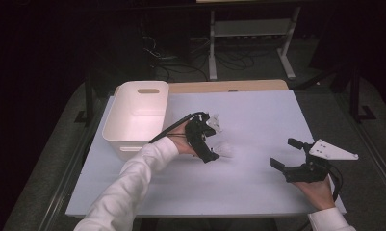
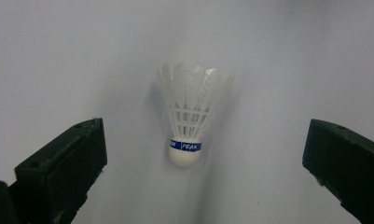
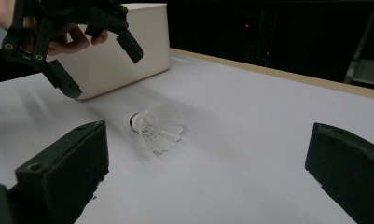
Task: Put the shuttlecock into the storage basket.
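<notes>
Shuttlecock point(image 2: 190, 119): white feathers, white cork base, blue band printed "PEAK"; lies on its side on the pale surface point(image 1: 258, 120), near the middle, untouched by either gripper; in the high view it shows as a faint white blur point(image 1: 225, 150) just beside the left gripper's lower finger, so its exact lie there is hard to judge; in the right gripper view point(image 3: 156, 127) the cork end points toward the bin and the feathers fan toward the camera.

Left gripper point(image 1: 211, 139): held in the person's left hand point(image 1: 181, 143), white sleeve point(image 1: 133, 187) behind it; hovers above the shuttlecock, pointing down at it; fingers point(image 2: 63, 172) spread wide, the shuttlecock centred in the gap between them and clear of both; in the right gripper view point(image 3: 100, 65) it hangs above the surface, between the shuttlecock and the bin, fingers apart.

Right gripper point(image 1: 288, 153): held in the right hand point(image 1: 318, 192) near the right front of the surface, well apart from the shuttlecock; fingers point(image 3: 65, 177) wide, nothing between them; grey three-cornered plate on top.

Bin point(image 1: 133, 126): white plastic, rectangular, handle slot in the far wall; stands at the far left of the surface, just behind the left gripper.
</notes>
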Action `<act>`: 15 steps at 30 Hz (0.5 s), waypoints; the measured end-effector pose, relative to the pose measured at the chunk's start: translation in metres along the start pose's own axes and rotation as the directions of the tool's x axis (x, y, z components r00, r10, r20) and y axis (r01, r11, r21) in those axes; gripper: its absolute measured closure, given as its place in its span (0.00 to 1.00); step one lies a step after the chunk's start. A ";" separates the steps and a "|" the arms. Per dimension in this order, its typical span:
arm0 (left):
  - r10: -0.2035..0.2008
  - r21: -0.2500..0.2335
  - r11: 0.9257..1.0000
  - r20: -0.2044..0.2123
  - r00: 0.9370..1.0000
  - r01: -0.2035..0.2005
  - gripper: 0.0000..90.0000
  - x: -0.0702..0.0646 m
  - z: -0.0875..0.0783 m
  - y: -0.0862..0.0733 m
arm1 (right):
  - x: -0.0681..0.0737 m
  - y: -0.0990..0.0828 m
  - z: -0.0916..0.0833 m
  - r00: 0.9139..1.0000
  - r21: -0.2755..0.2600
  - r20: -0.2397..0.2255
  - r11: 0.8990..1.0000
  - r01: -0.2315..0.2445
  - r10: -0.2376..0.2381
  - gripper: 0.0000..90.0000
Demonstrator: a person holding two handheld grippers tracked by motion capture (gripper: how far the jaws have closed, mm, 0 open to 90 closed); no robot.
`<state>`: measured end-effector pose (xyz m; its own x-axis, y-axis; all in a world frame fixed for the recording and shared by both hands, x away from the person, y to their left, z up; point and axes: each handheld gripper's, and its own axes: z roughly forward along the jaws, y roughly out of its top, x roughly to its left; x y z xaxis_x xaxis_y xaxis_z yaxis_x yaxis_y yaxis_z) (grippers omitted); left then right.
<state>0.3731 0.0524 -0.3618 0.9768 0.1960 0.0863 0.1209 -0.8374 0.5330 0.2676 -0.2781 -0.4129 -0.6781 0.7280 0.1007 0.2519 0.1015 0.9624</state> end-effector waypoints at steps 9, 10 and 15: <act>0.000 0.010 1.000 0.011 1.000 0.000 0.00 0.000 0.009 0.000 | 0.000 0.000 0.000 1.000 0.000 -0.001 1.000 0.000 0.000 0.00; 0.000 0.010 1.000 0.011 1.000 0.000 0.00 0.000 0.009 0.000 | 0.000 0.000 0.000 1.000 0.000 0.000 1.000 0.000 0.000 0.00; 0.011 0.037 0.999 0.019 1.000 -0.012 0.00 0.002 0.017 -0.002 | 0.000 0.000 -0.001 1.000 -0.002 0.002 1.000 -0.001 0.001 0.00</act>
<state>0.3780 0.0459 -0.3766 0.9812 0.1771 0.0765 0.1159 -0.8580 0.5003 0.2670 -0.2789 -0.4128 -0.6764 0.7296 0.1013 0.2516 0.0996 0.9627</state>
